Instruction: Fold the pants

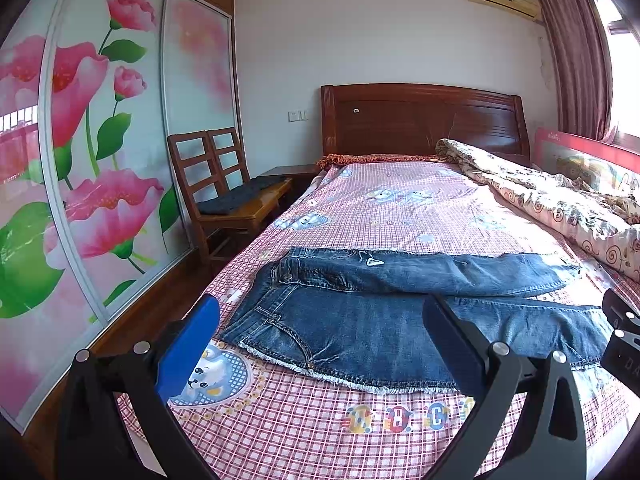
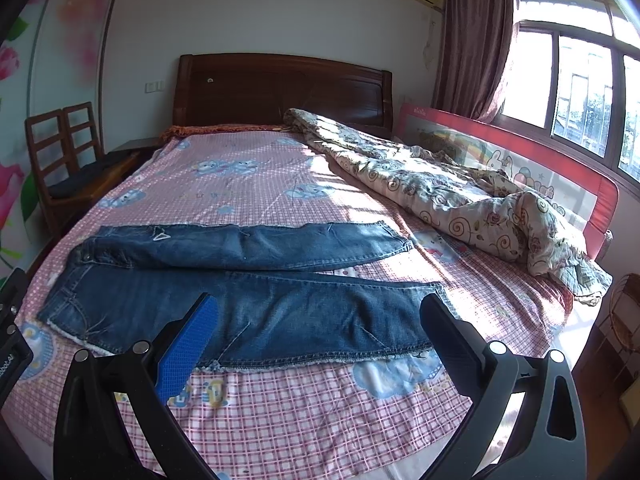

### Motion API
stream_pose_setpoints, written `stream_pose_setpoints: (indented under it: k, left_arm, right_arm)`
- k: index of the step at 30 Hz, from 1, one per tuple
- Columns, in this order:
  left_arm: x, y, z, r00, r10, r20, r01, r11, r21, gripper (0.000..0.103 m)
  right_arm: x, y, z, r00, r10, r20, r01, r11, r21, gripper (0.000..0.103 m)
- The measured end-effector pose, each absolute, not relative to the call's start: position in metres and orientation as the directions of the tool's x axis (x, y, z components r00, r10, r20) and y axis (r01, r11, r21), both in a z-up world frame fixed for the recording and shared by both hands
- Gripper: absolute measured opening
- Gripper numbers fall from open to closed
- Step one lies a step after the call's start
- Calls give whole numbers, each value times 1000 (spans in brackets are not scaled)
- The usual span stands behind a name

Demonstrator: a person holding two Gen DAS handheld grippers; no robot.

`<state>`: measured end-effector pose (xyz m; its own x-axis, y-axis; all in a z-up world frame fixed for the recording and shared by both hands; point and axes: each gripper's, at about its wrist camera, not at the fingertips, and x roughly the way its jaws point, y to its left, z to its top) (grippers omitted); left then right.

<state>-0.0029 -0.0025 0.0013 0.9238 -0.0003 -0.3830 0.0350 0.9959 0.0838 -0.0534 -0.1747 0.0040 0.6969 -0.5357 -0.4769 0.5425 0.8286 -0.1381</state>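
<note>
Left gripper [image 1: 320, 344] and right gripper [image 2: 320, 340] hover side by side, jaws spread wide, holding nothing.

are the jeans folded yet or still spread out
Spread out: the jeans lie flat across the bed sheet, both legs side by side at full length. Both tools, left and right, are open and empty.

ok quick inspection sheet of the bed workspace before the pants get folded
surface: bed sheet, pink checked with cartoon prints, lies flat.
job's things: jeans spread across the bed, legs apart, waist to the left, unfolded.
clutter: floral quilt bunched along the window side, apart from the jeans.
grippers: left hand-held gripper open, empty; right hand-held gripper open, empty; both above the near leg.
cables: nothing seen.
surroundings: wooden headboard, chairs, flowered wardrobe, window.
</note>
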Motion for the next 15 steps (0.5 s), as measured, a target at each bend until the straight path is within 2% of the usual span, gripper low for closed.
stream_pose_setpoints:
  k: [3,15]
  left_arm:
    - [-7,2,6,938,-11,-346,31,998,52,101]
    - [-7,9,7,948,-7,-320,17,999,28,101]
  right_arm:
    - [-59,-171,10,717,-554,-423,550,823,-146,100]
    - [-61,-169,16,753,-516,-408,522,846,-106,100]
